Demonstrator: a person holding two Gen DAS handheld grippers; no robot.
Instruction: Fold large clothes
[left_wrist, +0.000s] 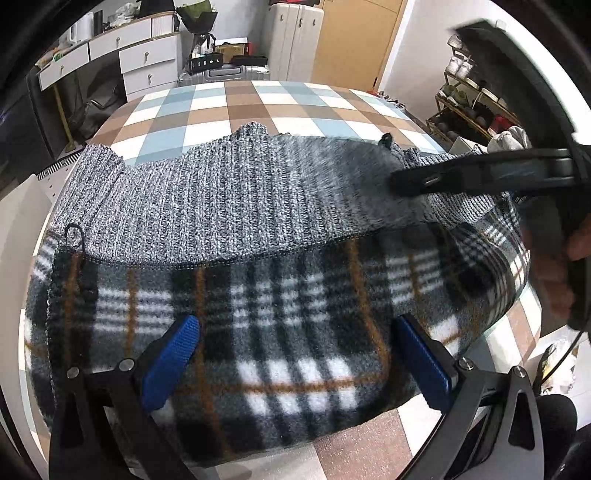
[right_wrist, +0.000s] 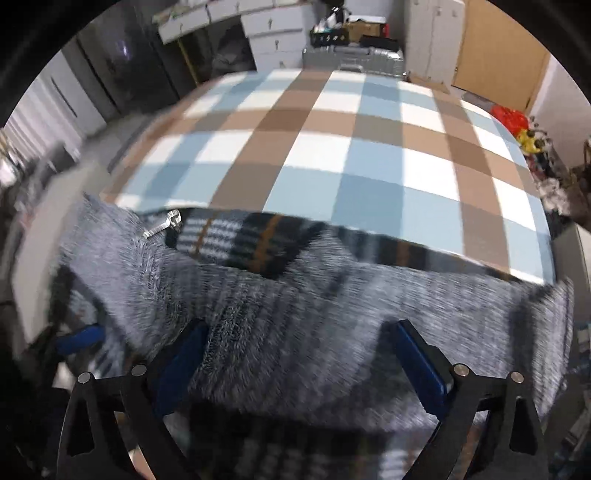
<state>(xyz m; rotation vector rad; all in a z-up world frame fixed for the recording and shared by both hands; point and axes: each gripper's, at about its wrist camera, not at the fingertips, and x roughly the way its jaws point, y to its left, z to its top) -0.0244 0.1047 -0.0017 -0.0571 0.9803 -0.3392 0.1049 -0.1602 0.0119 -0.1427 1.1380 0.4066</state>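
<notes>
Above the jacket (left_wrist: 258, 295), both claws spread

Beyond the blue, brown and white checked tabletop (left_wrist: 236, 107): white drawer unit (left_wrist: 147, 59), silver hard-shell suitcase (left_wrist: 225, 74), tan wooden door (left_wrist: 354, 40), gold-framed shoe rack (left_wrist: 469, 110).

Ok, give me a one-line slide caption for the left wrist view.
Left gripper open over the plaid fleece lining of a grey knit jacket on the checked bed.

Jacket (left_wrist: 240, 295) lies on bed (left_wrist: 236, 107); drawers (left_wrist: 144, 62) behind.
</notes>
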